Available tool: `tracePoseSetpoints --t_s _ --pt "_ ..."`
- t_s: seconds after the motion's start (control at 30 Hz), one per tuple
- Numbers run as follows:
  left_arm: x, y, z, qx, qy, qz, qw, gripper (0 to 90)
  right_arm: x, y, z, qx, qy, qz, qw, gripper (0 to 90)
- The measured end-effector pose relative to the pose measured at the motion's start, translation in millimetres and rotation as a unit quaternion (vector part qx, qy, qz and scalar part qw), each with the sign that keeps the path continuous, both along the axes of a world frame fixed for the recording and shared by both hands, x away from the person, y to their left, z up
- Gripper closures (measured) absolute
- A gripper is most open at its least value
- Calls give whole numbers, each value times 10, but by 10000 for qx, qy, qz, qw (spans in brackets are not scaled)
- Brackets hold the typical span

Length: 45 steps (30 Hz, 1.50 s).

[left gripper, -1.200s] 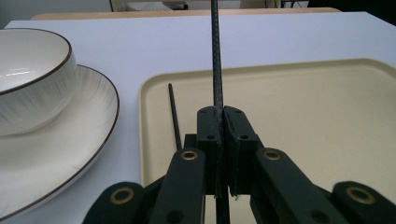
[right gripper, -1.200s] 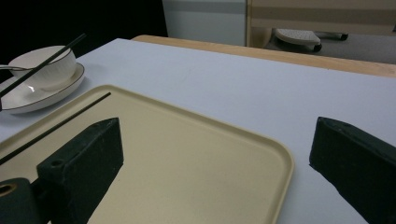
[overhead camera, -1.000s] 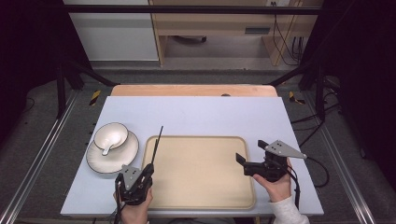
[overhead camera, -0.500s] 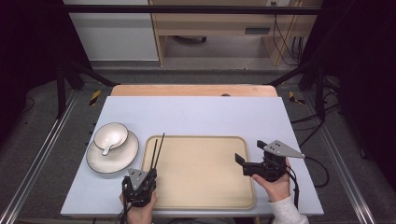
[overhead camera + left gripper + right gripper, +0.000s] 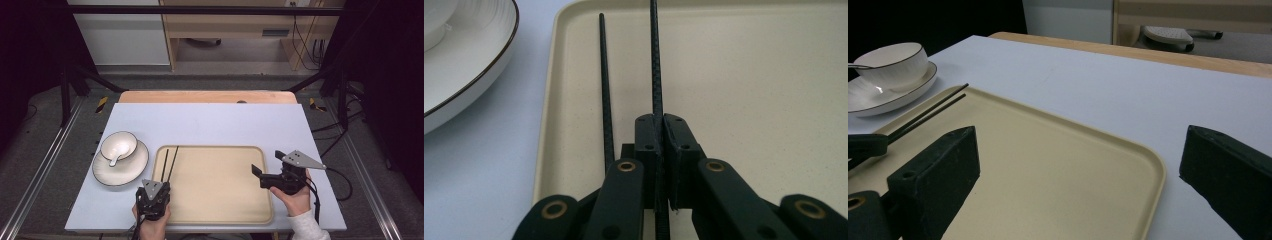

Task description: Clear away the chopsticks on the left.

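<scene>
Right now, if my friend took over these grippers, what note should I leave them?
Left gripper: shut on one black chopstick, low over the tray's left side.
Second chopstick: lies free beside it, inside the tray's left rim.
Right gripper: open, holding nothing, at the tray's right edge.
Bowl with a spoon sits on the plate, on the table left of the tray.
Done: both chopsticks are over the tray.
Left, probably: release the gripped chopstick; perhaps move the bowl and plate next.
</scene>
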<state>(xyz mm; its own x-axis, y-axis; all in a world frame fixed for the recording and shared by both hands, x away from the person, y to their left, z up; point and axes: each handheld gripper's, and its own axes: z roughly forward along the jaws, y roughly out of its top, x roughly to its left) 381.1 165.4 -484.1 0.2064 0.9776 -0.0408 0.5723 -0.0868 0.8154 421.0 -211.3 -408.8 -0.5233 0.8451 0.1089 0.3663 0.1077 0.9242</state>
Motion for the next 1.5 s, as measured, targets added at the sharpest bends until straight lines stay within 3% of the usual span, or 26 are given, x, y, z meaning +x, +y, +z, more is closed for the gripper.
tracePoseSetpoints --t_s 0.17,0.67,0.83,0.97,1.07,1.13,1.23,1.3,1.37,1.5 --pt "20 -9 -4 74 130 9 9999 853 -2 0 6 4 -14 0 10000 29" --pt "38 -15 2 104 245 -88 9996 821 -5 -2 12 4 -35 0 10000 30" --pt "29 19 61 -25 163 -261 9995 747 -3 -12 10 7 -47 0 10000 30" --pt "31 49 210 -191 -104 -502 9985 671 -9 -12 16 43 -19 -25 10000 30" --pt "53 80 349 -276 -304 -851 9955 599 -13 -18 23 40 -19 -39 10000 30" --pt "84 101 434 -459 -393 -1127 9918 538 -11 -24 24 35 -58 -20 10000 30" --pt "138 123 563 -491 -538 -1399 9875 466 -11 -28 25 42 -70 -23 10000 29" --pt "167 129 661 -348 -709 -1483 9858 416 -13 -32 27 52 -57 -27 10000 29" --pt "194 133 742 -342 -861 -1534 9838 361 -14 -36 30 51 -64 -50 10000 29" --pt "264 156 868 -375 -941 -1820 9781 278 -19 -43 35 48 -71 -39 10000 29"
